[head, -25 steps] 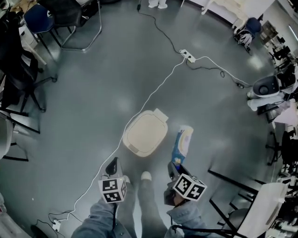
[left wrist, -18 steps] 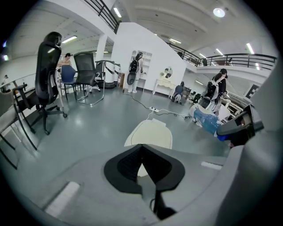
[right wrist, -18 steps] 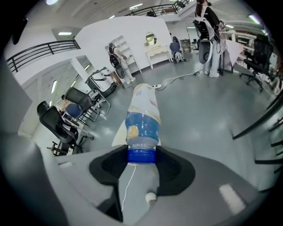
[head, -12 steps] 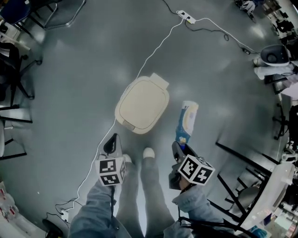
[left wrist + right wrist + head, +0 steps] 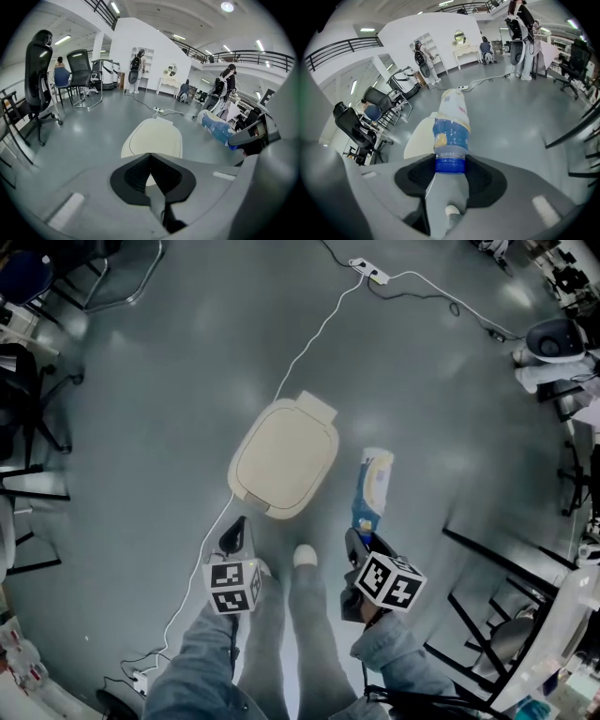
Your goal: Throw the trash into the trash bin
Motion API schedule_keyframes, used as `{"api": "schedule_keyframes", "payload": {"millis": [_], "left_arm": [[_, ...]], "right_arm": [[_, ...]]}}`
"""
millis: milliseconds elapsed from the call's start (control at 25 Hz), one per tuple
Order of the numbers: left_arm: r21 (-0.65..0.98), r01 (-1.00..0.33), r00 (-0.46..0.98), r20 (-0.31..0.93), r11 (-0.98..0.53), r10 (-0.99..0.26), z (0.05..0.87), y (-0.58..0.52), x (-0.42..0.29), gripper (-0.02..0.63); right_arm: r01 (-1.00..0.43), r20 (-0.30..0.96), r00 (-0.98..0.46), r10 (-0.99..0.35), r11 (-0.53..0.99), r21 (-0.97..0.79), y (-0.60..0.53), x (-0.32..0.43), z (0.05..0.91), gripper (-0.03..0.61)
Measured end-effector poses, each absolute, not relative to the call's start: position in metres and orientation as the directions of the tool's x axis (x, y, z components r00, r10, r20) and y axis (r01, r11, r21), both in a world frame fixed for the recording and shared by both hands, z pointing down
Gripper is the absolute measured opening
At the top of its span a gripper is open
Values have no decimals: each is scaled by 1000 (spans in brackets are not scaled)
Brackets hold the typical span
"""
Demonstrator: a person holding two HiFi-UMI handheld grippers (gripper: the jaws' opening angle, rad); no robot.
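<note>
Both tools have sunk closer to the trash bin [image 5: 255, 503], whose cream lid [image 5: 286, 451] lies shut, so the bottle likely cannot go in until that lid is lifted. Just right of the bin, the right tool [image 5: 359, 545] points steeply down, clamped on the cap end of the blue bottle [image 5: 372, 488]. The left tool [image 5: 234, 536], jaws together and empty, aims at the bin's near edge.

Cream trash bin [image 5: 284, 457]; bottle [image 5: 373, 486] blue-and-white, yellow patch, blue cap; grey floor [image 5: 169, 399]; grey-blue trousers [image 5: 314, 652].
</note>
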State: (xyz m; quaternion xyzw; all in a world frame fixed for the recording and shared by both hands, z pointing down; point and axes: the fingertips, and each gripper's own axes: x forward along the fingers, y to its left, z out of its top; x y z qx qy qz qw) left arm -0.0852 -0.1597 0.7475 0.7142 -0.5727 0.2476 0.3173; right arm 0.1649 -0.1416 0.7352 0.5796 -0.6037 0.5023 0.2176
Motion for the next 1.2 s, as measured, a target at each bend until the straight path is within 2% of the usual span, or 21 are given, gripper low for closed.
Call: {"api": "schedule_keyframes", "payload": {"millis": [600, 960, 1200], "left_arm": [[102, -968, 220, 785, -230, -579, 821, -163, -70, 6], [86, -970, 198, 825, -229, -530, 843, -166, -68, 6], [127, -973, 216, 806, -195, -551, 847, -167, -72, 8]], "right_arm": [[-902, 862, -223, -455, -240, -360, -124, 174, 779, 196], [-898, 869, -228, -440, -248, -362, -125, 182, 782, 196], [-892, 872, -224, -435, -268, -363, -124, 184, 786, 196]]}}
